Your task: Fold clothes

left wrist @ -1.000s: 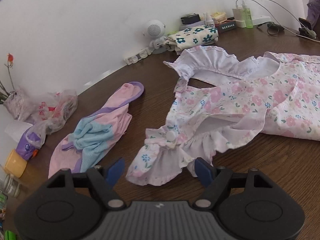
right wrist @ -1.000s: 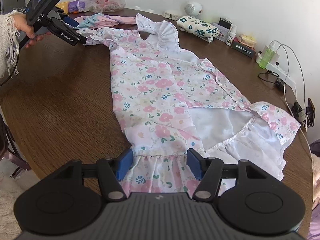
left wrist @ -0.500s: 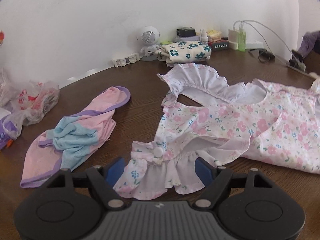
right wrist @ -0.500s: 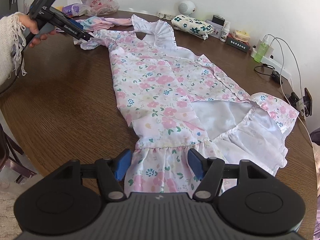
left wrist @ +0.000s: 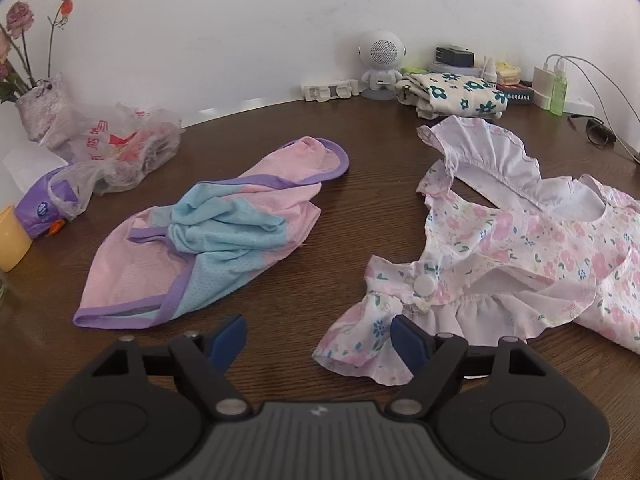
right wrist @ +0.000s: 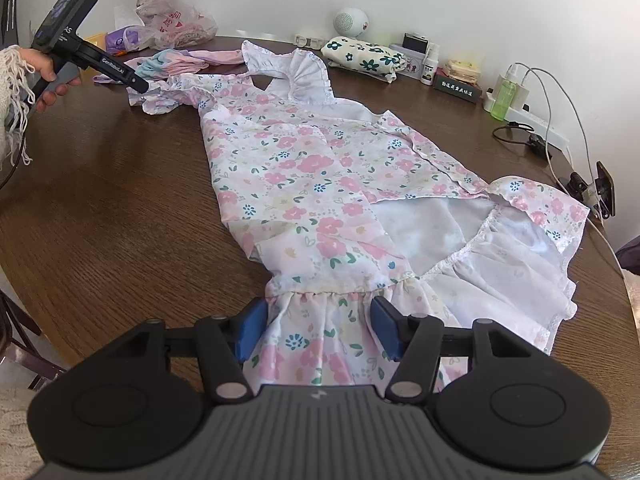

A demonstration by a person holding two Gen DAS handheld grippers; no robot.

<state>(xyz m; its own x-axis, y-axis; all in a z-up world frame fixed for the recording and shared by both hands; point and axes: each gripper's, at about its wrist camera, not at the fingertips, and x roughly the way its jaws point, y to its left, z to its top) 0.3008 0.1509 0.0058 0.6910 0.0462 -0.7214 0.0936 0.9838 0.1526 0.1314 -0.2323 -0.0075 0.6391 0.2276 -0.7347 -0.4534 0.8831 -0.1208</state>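
Observation:
A pink floral dress (right wrist: pixel 304 176) lies spread along the brown table (right wrist: pixel 100 200), its white lining turned up at the right. Its ruffled hem (right wrist: pixel 316 340) lies between the blue pads of my right gripper (right wrist: pixel 318 332), whose jaws are closing without pinching the cloth. In the left wrist view my left gripper (left wrist: pixel 318 340) stands open; the dress's ruffled sleeve (left wrist: pixel 360 340) lies on the table against its right pad (left wrist: pixel 408 344). A crumpled pink, blue and purple garment (left wrist: pixel 208 236) lies to the left. In the right wrist view a hand (right wrist: pixel 44 76) holds the left gripper (right wrist: pixel 136 82) at that sleeve.
Along the wall stand a folded floral cloth (left wrist: pixel 452 92), a white round speaker (left wrist: pixel 380 60), small boxes, a green bottle (right wrist: pixel 502 98) and a power strip with cables (right wrist: pixel 532 120). A plastic bag (left wrist: pixel 120 148), a flower vase (left wrist: pixel 40 112) and a yellow cup (left wrist: pixel 12 240) sit at the left.
My left gripper has shifted left and rolled, so the sleeve now lies by its right pad instead of midway. The right gripper's jaws have narrowed a little over the hem.

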